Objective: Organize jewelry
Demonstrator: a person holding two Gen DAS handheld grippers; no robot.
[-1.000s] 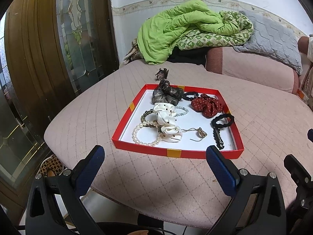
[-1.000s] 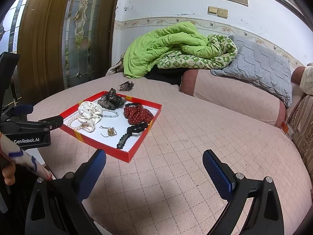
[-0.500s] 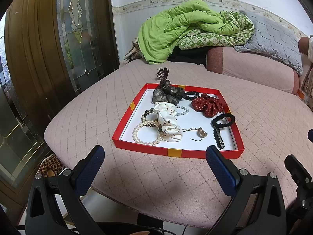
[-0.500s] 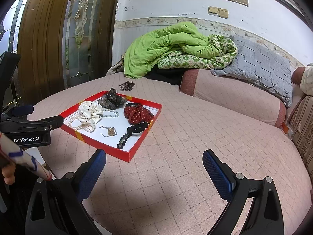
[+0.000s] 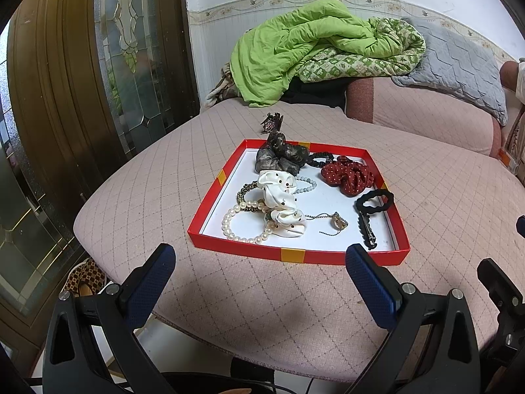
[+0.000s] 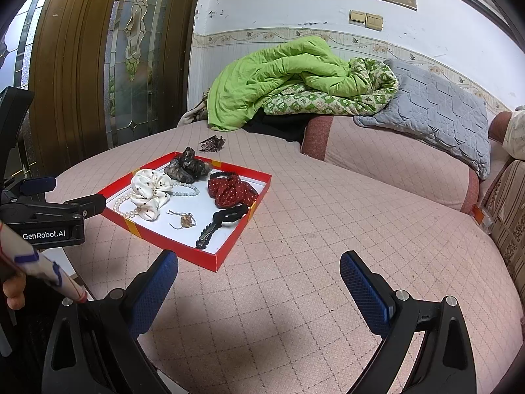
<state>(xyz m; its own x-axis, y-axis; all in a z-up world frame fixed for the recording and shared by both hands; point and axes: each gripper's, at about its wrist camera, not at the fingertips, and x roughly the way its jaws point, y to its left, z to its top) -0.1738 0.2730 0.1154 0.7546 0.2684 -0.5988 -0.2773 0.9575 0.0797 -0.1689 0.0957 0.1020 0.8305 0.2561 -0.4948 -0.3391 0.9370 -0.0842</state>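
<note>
A red tray (image 5: 292, 256) (image 6: 229, 246) with a white floor lies on the pink quilted bed. In it are a white dotted scrunchie (image 5: 279, 193) (image 6: 149, 190), a pearl bracelet (image 5: 236, 226), a grey scrunchie (image 5: 279, 157), a red dotted scrunchie (image 5: 347, 175) (image 6: 231, 190), a black hair tie (image 5: 374, 202), a dark hair clip (image 5: 367, 233) and a small pendant chain (image 5: 334, 223). A brown claw clip (image 5: 271, 123) (image 6: 211, 144) lies on the bed behind the tray. My left gripper (image 5: 261, 279) is open and empty before the tray's near edge. My right gripper (image 6: 259, 285) is open and empty, right of the tray.
A green quilt (image 5: 305, 49) and a grey pillow (image 5: 452, 62) are piled at the back. A wooden door with glass panels (image 5: 98, 82) stands on the left. The bed edge (image 5: 131, 282) drops off close to my left gripper. Slippers (image 5: 85, 279) lie on the floor.
</note>
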